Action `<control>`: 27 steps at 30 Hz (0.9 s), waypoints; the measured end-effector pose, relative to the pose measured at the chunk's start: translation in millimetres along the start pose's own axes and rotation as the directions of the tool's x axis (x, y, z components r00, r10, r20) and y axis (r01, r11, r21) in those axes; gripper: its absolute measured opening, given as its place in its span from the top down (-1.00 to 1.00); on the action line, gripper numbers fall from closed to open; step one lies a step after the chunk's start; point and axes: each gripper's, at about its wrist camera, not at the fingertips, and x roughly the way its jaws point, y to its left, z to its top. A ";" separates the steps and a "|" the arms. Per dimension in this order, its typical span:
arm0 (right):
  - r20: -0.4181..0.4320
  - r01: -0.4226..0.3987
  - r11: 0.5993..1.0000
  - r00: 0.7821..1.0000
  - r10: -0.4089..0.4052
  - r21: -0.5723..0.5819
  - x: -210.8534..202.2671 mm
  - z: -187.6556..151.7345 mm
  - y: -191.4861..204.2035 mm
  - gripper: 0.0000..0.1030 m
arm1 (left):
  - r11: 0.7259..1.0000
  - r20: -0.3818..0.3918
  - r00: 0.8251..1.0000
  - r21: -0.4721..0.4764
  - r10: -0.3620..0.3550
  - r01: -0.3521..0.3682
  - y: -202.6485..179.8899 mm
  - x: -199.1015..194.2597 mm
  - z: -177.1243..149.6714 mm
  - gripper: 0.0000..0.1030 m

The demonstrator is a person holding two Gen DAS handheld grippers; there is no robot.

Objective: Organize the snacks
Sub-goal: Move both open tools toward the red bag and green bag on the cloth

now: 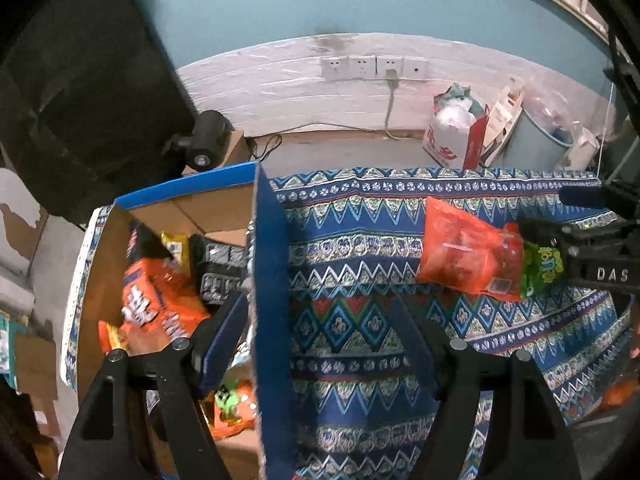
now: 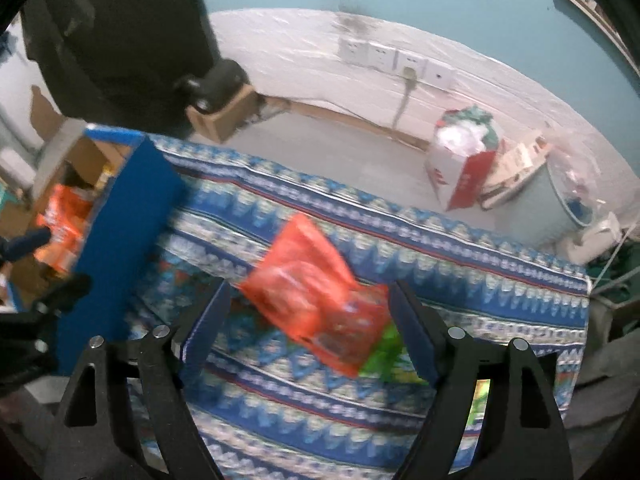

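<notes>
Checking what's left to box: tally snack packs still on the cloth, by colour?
Orange-red pack: 1
Green pack: 1
Total on the patterned cloth: 2. The green one lies partly under the orange-red one; the open right tool is around both.

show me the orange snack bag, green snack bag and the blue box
orange snack bag (image 1: pixel 468 252), left wrist view, bag's middle
green snack bag (image 1: pixel 542 266), left wrist view, printed front
blue box (image 1: pixel 270 280), left wrist view, right wall

Left gripper (image 1: pixel 320 320) spread wide, fingers straddling a wall, right gripper (image 2: pixel 308 316) likewise parted, angled down, seen at far right from the left wrist
</notes>
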 end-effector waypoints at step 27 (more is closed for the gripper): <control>-0.173 0.176 0.970 0.963 -0.205 -0.169 107.3 1.7 -56.5 -0.56 | 0.998 -0.130 0.991 0.062 0.011 -0.003 -40.2 90.4 20.1 -0.48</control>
